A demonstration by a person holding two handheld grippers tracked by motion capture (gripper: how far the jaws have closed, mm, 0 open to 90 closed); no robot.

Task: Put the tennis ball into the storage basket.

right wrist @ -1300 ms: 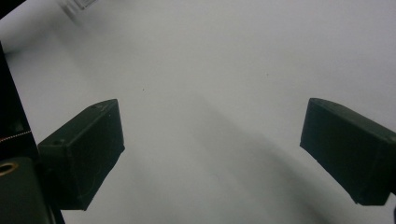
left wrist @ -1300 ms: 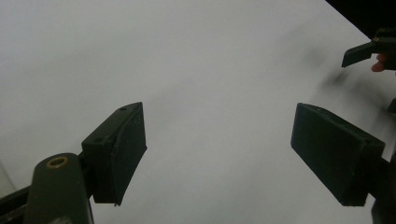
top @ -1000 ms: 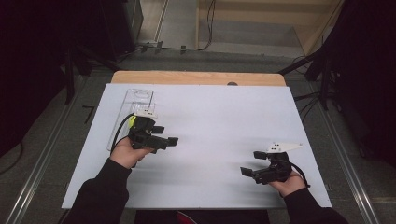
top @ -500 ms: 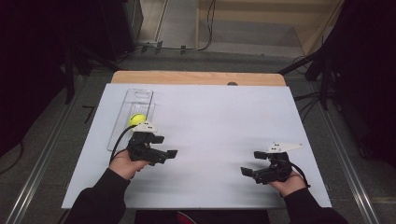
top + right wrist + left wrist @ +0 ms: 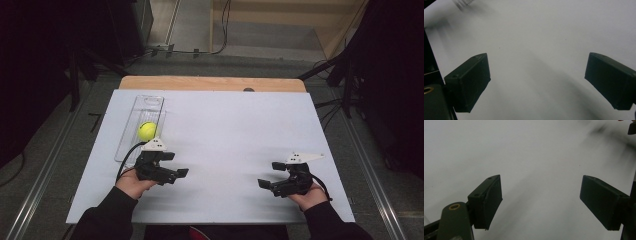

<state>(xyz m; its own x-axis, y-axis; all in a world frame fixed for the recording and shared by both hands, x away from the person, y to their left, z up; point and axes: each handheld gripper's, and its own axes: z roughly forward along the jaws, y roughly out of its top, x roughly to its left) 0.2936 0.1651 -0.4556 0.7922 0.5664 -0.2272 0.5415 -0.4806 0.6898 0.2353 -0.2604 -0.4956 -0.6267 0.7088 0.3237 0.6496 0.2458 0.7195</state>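
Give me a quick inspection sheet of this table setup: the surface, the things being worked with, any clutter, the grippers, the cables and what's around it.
Surface: white tabletop, bare in the middle, with a wooden strip along the far edge.
Job's things: yellow-green ball lying in a clear tray at the far left.
Clutter: one small dark object at the far edge, too small to identify.
Grippers: left gripper near the tray's near end, open, nothing between its jaws; right gripper near the right front, open, nothing held.
Cables: a black cable trails from the left gripper; more cables on the floor beyond.
Surroundings: dark room, metal rails alongside the table.
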